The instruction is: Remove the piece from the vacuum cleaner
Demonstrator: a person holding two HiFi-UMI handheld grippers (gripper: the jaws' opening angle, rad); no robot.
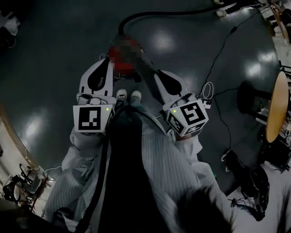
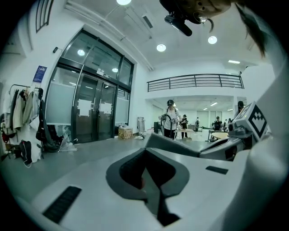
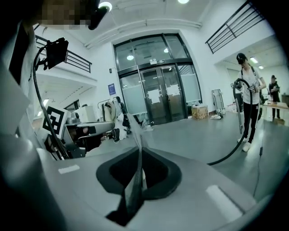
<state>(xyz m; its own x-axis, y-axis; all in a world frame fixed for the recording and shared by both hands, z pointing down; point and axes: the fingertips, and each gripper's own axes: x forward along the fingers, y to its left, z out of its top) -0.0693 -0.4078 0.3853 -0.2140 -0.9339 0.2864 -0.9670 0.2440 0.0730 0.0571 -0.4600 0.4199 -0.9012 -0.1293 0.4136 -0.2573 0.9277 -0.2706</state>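
In the dim head view a red vacuum cleaner (image 1: 119, 58), partly under a mosaic patch, stands on the dark floor in front of my feet. Its black hose (image 1: 173, 13) runs off to the upper right. My left gripper (image 1: 105, 60) points at the cleaner's left side, close to it, and my right gripper (image 1: 157, 73) points at its right side. Whether either touches it I cannot tell. In the left gripper view the left gripper (image 2: 150, 137) has its jaws together with nothing between them. The right gripper (image 3: 137, 131) also shows its jaws closed into one thin ridge.
A round wooden table (image 1: 277, 107) and a black stool (image 1: 250, 98) stand at the right. Thin cables (image 1: 218, 59) cross the floor. Dark bags (image 1: 254, 182) lie at the lower right. Glass doors (image 3: 158, 90) and another person with a vacuum hose (image 3: 246, 103) show ahead.
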